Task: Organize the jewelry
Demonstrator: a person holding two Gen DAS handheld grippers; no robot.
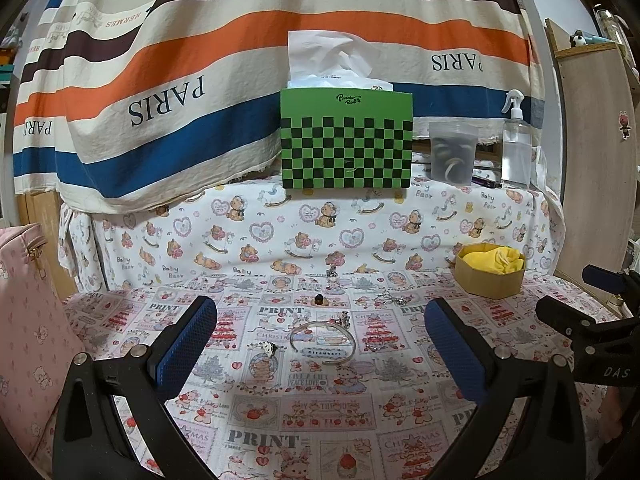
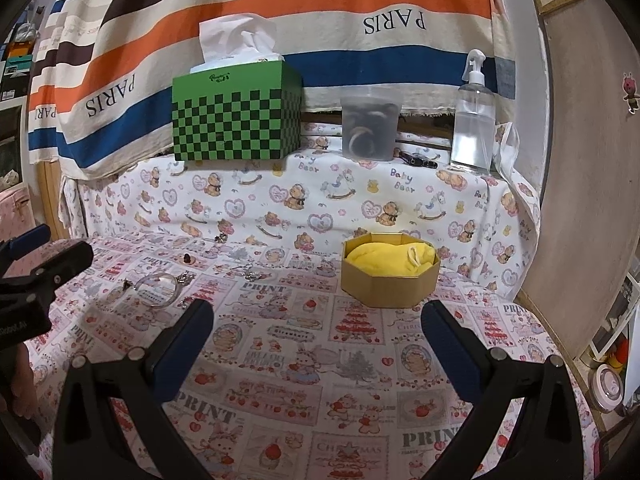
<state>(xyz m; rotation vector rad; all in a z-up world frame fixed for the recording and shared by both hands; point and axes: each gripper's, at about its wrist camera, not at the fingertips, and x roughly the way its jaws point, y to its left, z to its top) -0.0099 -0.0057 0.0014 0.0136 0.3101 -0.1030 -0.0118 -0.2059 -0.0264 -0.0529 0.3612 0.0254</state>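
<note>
A silver bangle (image 1: 322, 340) lies on the printed cloth, just ahead of my open, empty left gripper (image 1: 320, 340). Small jewelry lies around it: a black-and-white charm (image 1: 267, 348), a dark stud (image 1: 319, 300), a ring (image 1: 344, 319) and a chain (image 1: 394, 300). An octagonal cardboard box (image 1: 490, 270) with yellow lining stands to the right. In the right wrist view, my open, empty right gripper (image 2: 318, 328) hovers over bare cloth. The box (image 2: 390, 274) is ahead and slightly right of it. The bangle (image 2: 157, 285) and the chain (image 2: 250, 272) lie to its left.
A green checkered tissue box (image 1: 346, 140), a cloudy plastic tub (image 1: 452, 152) and a spray bottle (image 1: 516, 144) stand on the raised shelf behind. A pink bag (image 1: 28, 320) sits at the left. A wooden board (image 2: 580, 200) bounds the right side.
</note>
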